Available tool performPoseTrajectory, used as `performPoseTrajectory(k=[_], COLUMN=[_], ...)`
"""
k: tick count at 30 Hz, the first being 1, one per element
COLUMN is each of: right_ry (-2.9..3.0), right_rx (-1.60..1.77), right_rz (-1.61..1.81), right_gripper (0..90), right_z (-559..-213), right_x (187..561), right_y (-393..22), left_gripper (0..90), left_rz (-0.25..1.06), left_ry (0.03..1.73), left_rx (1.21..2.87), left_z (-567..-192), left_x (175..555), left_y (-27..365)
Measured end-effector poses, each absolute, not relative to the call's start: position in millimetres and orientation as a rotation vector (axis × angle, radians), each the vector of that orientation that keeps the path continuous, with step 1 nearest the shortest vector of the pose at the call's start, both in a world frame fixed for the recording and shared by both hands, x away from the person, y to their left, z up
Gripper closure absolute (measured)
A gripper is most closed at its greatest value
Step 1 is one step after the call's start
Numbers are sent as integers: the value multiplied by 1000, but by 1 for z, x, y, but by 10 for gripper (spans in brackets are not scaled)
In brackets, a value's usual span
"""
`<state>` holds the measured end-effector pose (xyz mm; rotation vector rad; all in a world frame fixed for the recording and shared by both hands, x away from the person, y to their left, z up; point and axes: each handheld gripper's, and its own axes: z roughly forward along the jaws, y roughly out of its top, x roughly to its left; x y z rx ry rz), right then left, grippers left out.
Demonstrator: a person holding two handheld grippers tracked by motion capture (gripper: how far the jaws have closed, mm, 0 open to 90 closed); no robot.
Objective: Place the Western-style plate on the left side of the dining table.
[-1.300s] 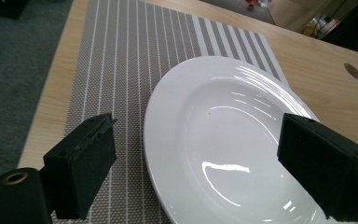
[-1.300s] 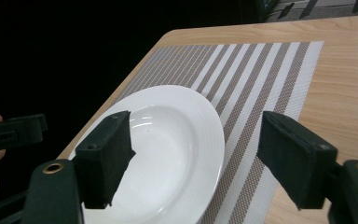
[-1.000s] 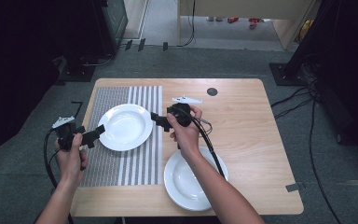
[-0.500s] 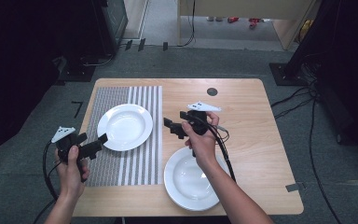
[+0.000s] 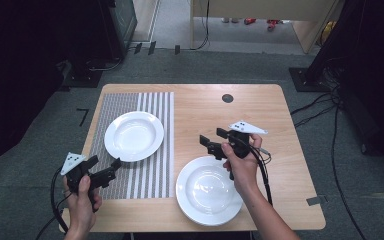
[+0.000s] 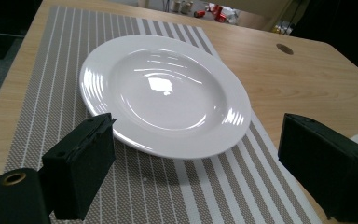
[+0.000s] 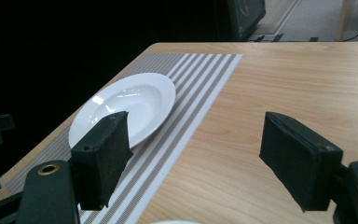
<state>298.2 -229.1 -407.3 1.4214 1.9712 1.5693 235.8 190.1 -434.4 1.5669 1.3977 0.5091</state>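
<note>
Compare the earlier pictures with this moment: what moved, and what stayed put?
Both grippers drew back from the plate on the mat: the left gripper toward the table's near left corner, the right gripper rightward, above the near plate. Both remain open and empty. The plates and striped mat stayed put.

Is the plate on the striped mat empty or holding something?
Empty: the plate on the mat shows a bare white bowl with only light reflections.

White plate (image 6: 165,93) on striped placemat (image 6: 177,191)
</note>
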Motion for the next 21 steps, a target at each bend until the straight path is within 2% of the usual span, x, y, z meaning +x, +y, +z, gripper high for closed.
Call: performPoseTrajectory(k=[10,21], right_ry=[1916,1827], right_rx=[1457,1561], right_rz=[1517,1432], right_gripper=[242,243], right_z=[-423,-452], right_x=[277,253], right_y=[-268,-325], left_gripper=[110,110], left_rz=[557,605], left_ry=[1388,1445], left_rx=[1570,1622], left_z=[-443,-475], left_x=[219,213], left_y=[188,195])
